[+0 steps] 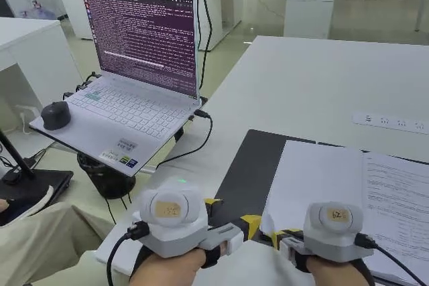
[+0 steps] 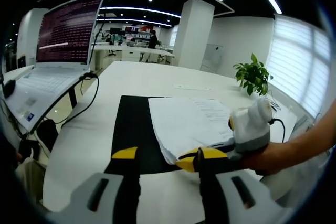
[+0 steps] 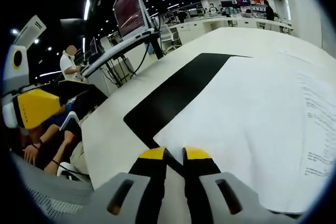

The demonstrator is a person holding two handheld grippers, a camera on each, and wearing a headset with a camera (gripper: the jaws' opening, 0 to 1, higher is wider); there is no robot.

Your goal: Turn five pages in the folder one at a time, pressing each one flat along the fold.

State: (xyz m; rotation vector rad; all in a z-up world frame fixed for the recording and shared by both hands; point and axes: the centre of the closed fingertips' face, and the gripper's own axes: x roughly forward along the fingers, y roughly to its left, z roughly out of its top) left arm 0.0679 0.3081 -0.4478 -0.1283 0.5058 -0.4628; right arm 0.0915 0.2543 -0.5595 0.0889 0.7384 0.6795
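Note:
The folder lies open on the white table, its black cover (image 1: 251, 172) to the left of a blank white page (image 1: 318, 179) and a printed page (image 1: 402, 202). In the right gripper view my right gripper (image 3: 174, 154) is shut on the near left corner of the white page (image 3: 247, 114), which curls up slightly. In the head view the right gripper (image 1: 276, 236) sits at that corner. My left gripper (image 2: 164, 154) stands open just left of it, over the near edge of the black cover (image 2: 134, 124), holding nothing. It shows in the head view as well (image 1: 232, 212).
An open laptop (image 1: 134, 78) on a stand, with a mouse (image 1: 55, 114) beside its keys, is at the left past the table edge. A power strip (image 1: 392, 122) lies far right. A potted plant (image 2: 253, 74) stands at the table's far end. A person (image 3: 68, 64) sits off to the left.

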